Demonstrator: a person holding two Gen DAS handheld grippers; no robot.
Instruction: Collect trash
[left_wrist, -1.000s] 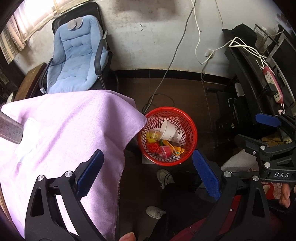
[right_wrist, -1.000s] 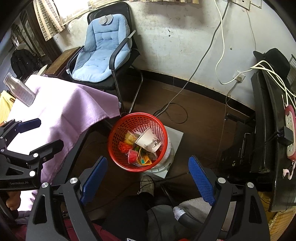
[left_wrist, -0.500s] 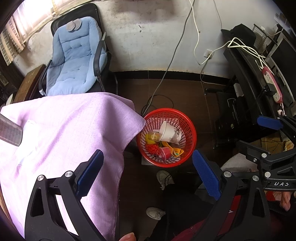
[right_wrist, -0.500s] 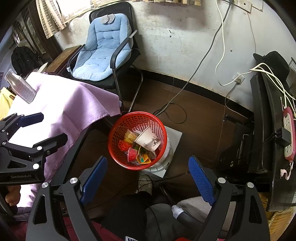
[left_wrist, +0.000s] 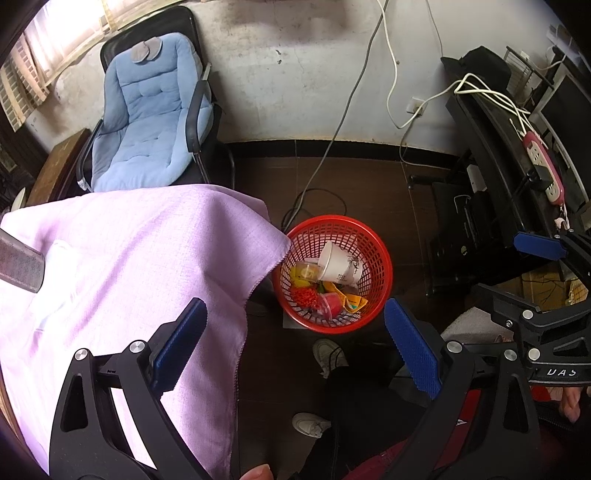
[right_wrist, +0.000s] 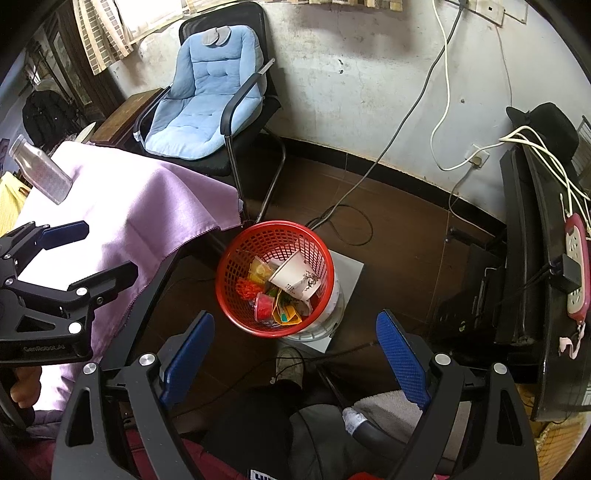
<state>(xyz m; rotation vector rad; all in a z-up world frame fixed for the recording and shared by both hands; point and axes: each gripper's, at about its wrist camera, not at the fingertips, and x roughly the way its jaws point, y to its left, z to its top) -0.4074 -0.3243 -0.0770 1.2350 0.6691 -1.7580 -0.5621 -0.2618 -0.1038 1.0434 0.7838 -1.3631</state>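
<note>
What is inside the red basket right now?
The red basket holds a white paper cup, a small red cup, yellow wrappers and red scraps. Anything beneath them is covered.

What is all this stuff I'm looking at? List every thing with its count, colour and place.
Basket: one, red, on the floor beside the table.
Paper cup: one, white, lying in the basket.
Wrappers: several, yellow and red, in the basket.
Cloth: one, lilac, over the table.
Bottle: one, clear, on the cloth's far side.
Chair: one, black with blue cushion, by the wall.
Power strip: one, pink, on the black shelf.
Shoes: two, white, person's feet.
Left tongs: black, blue pads, open, empty.
Right tongs: same, open, empty.
</note>
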